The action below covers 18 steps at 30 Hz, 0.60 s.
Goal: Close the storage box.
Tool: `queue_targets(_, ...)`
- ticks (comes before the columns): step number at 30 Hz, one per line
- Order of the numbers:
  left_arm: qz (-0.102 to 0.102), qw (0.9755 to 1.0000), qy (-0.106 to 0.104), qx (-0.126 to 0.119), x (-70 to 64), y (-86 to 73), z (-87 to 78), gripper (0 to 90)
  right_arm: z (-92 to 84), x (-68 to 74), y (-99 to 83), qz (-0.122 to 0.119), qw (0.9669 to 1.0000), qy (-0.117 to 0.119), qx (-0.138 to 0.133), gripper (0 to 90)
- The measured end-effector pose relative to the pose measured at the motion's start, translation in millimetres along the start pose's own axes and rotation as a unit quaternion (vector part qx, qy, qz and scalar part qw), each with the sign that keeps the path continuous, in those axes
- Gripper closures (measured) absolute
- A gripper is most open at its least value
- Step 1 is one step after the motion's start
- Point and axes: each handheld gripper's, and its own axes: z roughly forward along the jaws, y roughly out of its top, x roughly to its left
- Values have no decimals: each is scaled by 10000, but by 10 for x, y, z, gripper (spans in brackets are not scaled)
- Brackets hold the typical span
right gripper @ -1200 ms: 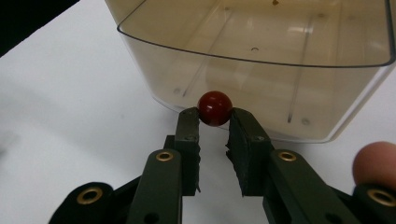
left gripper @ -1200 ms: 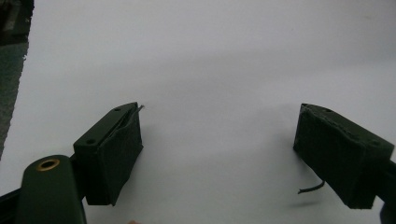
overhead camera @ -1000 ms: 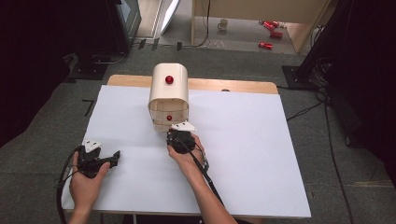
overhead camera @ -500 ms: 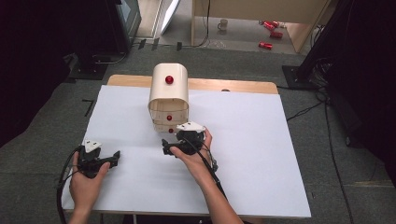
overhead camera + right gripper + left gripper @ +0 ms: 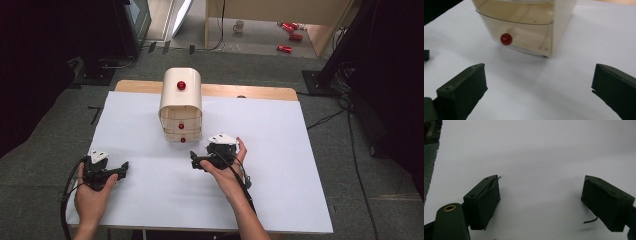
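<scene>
The cream plastic drawer cabinet with red round knobs stands upright at the far middle of the white-covered counter, its drawers looking pushed in. The right gripper, just in front of the cabinet, has just been opening its jaws; they stand spread with nothing between them. The left gripper, well to the cabinet's left front, is spread and empty too. A careless swing of the right gripper could nudge the light cabinet or snag the lowest knob. Nothing else lies between gripper and cabinet.

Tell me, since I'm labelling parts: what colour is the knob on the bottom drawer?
Glossy red; the bottom drawer's knob shows best in the right gripper view.
</scene>
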Motion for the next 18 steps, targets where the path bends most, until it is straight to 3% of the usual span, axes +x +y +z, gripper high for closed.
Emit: queue_targets(18, 12, 10000, 5, 0, -2, -1, 0, 152, -345, -480, -244, 55, 9995, -315, 43, 0)
